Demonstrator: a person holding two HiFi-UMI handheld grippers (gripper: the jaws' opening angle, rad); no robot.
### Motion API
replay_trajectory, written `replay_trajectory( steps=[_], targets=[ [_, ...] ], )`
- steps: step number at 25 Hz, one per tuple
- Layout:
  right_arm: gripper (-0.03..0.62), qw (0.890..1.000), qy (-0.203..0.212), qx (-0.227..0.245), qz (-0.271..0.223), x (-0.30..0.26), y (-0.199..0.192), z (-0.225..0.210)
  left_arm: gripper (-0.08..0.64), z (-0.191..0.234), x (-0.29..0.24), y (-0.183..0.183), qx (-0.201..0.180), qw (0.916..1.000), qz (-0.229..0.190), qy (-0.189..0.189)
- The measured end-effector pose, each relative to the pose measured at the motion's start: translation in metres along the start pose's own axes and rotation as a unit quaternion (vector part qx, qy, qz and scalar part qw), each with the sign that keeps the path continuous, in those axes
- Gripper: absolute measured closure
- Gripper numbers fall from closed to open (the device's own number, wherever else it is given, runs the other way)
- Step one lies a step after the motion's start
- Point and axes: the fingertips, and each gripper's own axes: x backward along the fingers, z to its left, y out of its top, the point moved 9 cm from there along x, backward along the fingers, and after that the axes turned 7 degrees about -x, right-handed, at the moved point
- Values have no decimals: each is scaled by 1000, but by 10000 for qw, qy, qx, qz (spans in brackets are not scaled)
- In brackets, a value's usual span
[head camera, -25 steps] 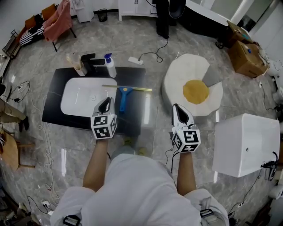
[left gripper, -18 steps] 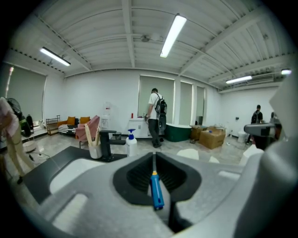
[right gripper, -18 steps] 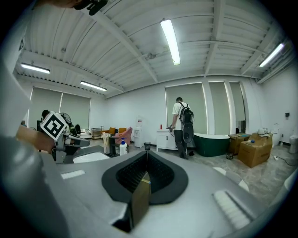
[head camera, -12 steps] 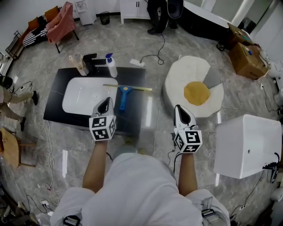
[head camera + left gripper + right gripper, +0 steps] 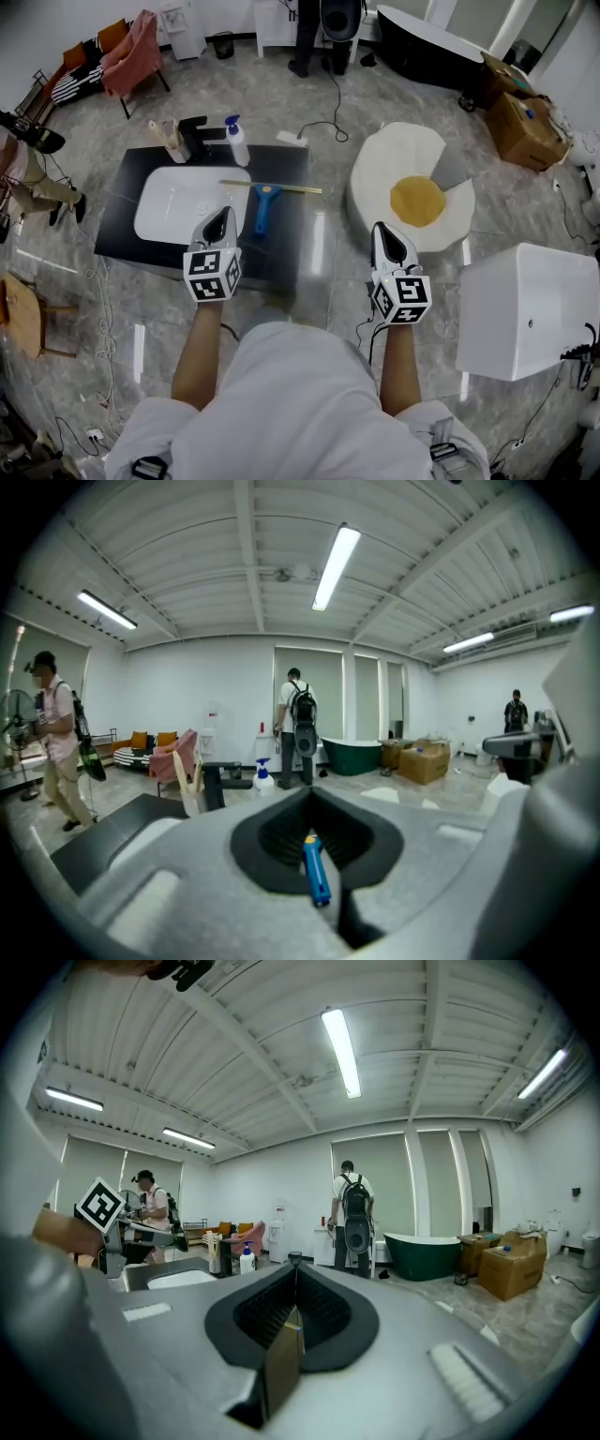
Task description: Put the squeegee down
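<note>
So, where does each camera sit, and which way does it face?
Head view: on the head, facing steeply down at sink and squeegee; forearms, left claw, right claw show.
Left gripper view: on the left claw, facing level past its shut jaws to the squeegee.
Right gripper view: on the right claw, facing level; left claw shows at left.
All three show the spray bottle.

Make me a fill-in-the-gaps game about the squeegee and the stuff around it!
1. The squeegee has a ___ handle.
2. It lies on the black counter, just right of the white ___.
3. The floor cushion looks like a fried ___.
4. The left gripper is shut and holds ___.
Missing words: blue; sink; egg; nothing.
</note>
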Motion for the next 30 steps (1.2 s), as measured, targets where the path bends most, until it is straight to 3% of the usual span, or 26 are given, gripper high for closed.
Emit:
replay_trajectory(
  steps=[30],
  targets=[
    [589, 9999, -4, -68, -133, 14, 2, -2, 561, -2, 21, 18, -184, 9990, -408, -51]
  ],
)
